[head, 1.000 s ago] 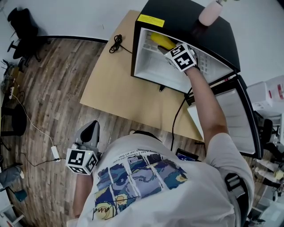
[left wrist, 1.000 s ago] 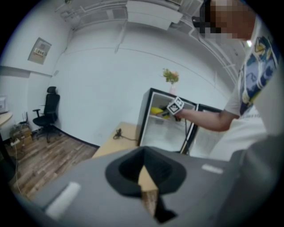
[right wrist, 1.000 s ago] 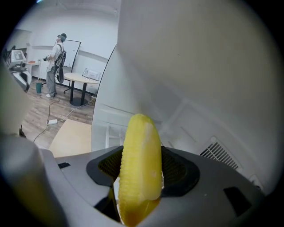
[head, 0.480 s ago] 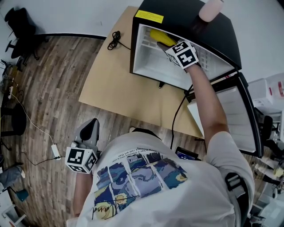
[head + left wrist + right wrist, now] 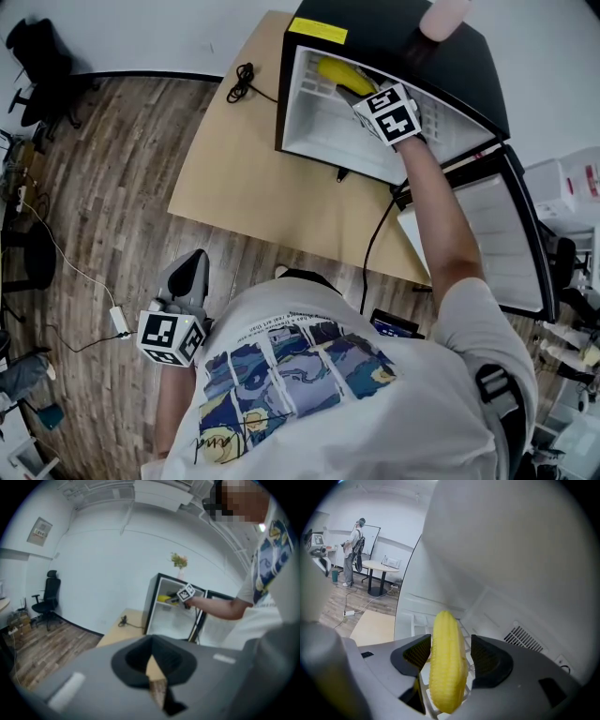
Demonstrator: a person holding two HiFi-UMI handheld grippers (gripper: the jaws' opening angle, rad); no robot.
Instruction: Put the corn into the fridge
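The yellow corn (image 5: 333, 72) is inside the open black fridge (image 5: 394, 28), at the upper shelf level. My right gripper (image 5: 349, 86) reaches into the fridge and is shut on the corn. In the right gripper view the corn (image 5: 447, 663) stands lengthwise between the two dark pads, over the white wire shelf (image 5: 417, 620). My left gripper (image 5: 192, 267) hangs low at my left side over the wood floor, shut and holding nothing. The left gripper view shows the fridge (image 5: 173, 616) and the corn (image 5: 164, 598) from afar.
The fridge door (image 5: 506, 253) swings open to the right. The fridge stands on a light wooden platform (image 5: 253, 187) with a black cable (image 5: 246, 91) on it. A pink bottle (image 5: 445, 21) sits on the fridge's top. An office chair (image 5: 47, 56) is far left.
My right gripper has carried the corn a little deeper and higher into the fridge. The left gripper has stayed where it was.
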